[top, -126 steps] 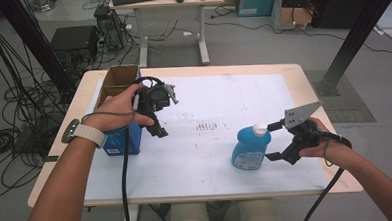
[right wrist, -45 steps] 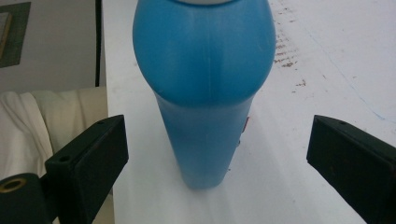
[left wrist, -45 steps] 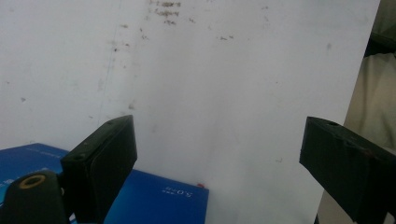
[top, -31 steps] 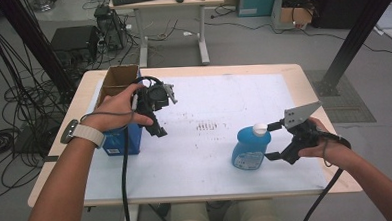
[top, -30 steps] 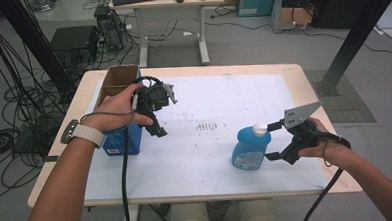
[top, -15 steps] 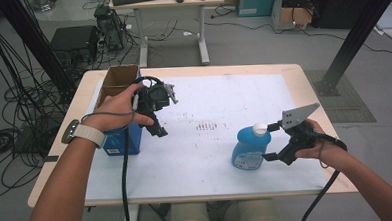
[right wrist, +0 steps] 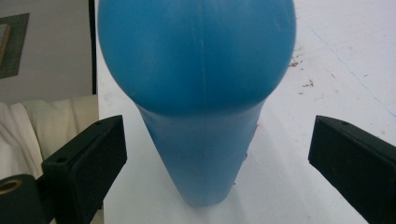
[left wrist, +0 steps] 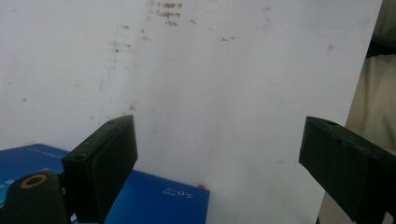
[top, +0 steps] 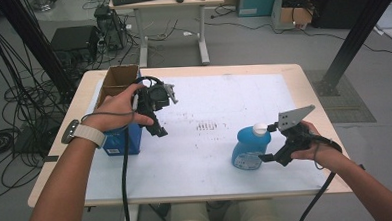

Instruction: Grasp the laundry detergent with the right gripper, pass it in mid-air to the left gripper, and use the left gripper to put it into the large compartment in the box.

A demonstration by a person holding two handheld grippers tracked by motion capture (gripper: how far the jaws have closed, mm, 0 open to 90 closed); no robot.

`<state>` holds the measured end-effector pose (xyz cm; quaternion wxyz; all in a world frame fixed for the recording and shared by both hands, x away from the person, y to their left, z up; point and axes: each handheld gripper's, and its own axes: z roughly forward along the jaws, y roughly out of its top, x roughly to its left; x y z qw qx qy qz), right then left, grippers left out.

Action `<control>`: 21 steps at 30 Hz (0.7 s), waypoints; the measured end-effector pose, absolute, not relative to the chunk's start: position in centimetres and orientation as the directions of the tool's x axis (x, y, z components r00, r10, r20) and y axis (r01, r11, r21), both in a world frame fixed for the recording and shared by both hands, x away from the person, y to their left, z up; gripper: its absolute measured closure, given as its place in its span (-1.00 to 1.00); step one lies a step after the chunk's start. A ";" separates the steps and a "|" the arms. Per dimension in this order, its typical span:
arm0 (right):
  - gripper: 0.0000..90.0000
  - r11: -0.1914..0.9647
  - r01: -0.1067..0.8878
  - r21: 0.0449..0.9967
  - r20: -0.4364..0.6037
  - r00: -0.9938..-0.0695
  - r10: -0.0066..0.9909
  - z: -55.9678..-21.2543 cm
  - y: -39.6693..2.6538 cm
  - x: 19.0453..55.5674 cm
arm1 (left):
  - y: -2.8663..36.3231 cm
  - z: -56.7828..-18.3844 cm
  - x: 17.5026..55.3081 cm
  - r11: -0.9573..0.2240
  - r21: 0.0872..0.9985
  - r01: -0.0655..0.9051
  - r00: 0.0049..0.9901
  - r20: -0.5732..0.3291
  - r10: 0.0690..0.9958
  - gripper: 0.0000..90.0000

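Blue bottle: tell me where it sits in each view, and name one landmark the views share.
High view: the blue bottle stands at right of centre on the white mat, just left of the right gripper.
Left gripper view: not in it.
Right gripper view: the bottle rises at centre, between the open jaws, touching neither.
Shared landmark: the white mat with its brown specks.

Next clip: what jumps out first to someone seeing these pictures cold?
The blue bottle with a white cap, standing right of centre on the white table, draws the eye; the right gripper has its open jaws either side of it without touching. At the left edge, the left gripper hangs open beside a blue box, with a cardboard box behind.
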<state>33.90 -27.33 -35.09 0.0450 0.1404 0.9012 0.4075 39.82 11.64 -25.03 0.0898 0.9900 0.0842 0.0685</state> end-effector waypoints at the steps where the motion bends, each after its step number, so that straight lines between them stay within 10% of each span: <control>1: -0.90 0.632 0.209 0.746 0.026 -0.958 0.286 -35.1 -27.3 33.9 | 11.7 -25.0 39.8 -0.969 0.190 0.157 0.976 0.121 0.182 -0.74; 21: -0.88 0.599 0.202 0.775 0.033 -0.959 0.281 -36.4 -26.8 34.1 | 11.7 -25.0 39.8 -0.969 0.190 0.158 0.976 0.122 0.183 -0.73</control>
